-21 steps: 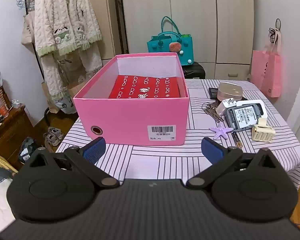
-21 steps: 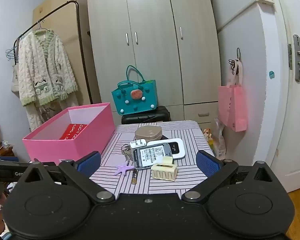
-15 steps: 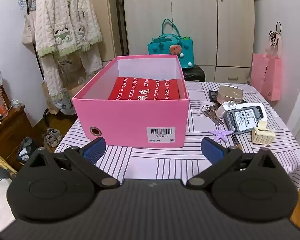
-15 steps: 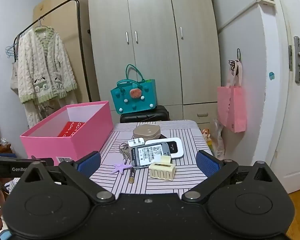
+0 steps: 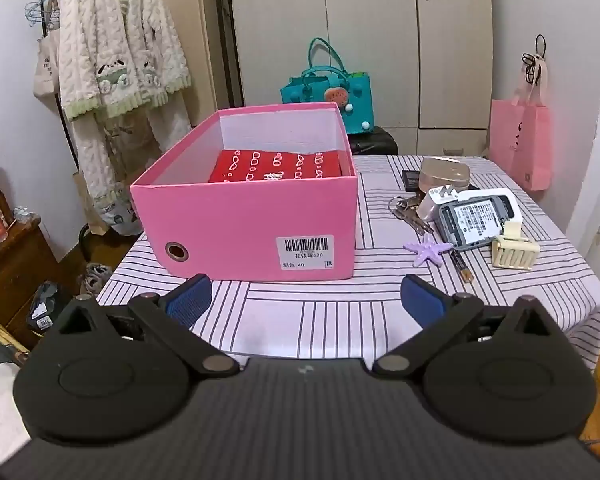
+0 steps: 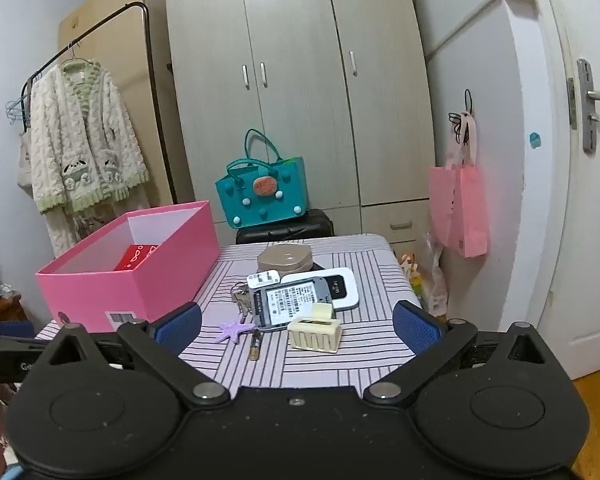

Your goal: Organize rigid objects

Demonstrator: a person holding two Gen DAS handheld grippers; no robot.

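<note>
The big pink cardboard box [image 5: 256,224] sits on the left of the striped tabletop [image 5: 300,312], its long side running away from the left tool [image 5: 306,294], and its front wall hides most of the red patterned box [image 5: 276,166] inside. On the right, the grey labelled device [image 6: 290,302] lies partly over the white flat gadget [image 6: 332,286] and hides some of the keys [image 6: 240,300], beside a purple star [image 6: 236,330] and a small battery [image 6: 255,346] that points toward the right tool [image 6: 298,326]. Both tools have their blue pads spread wide apart with nothing between them.

both wrist views face the table [image 5: 300,312] near, sharing the pink box [image 6: 140,280].
</note>
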